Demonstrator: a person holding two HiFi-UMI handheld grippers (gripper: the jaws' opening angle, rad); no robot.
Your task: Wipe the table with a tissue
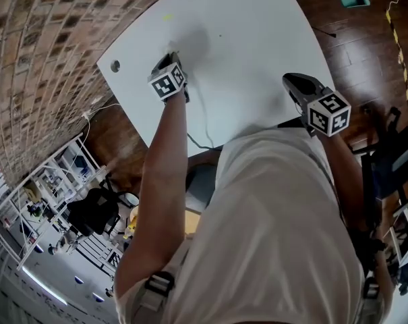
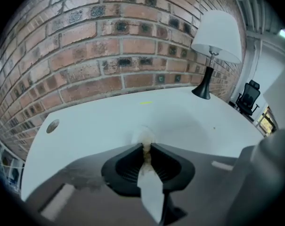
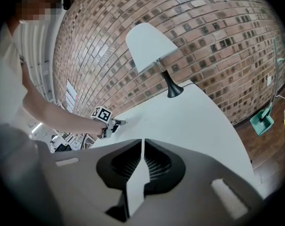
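Table (image 1: 244, 59) against brick wall (image 2: 109, 46) at left. Lamp (image 2: 213, 46) on its far end. Tissue (image 2: 144, 138) on table beside wall, under left gripper (image 2: 146, 146).

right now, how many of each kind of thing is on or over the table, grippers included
table: 1
lamp: 1, standing at the table's far end
tissue: 1
grippers: 2, left gripper shut on the tissue, right gripper shut with nothing in it
total: 5
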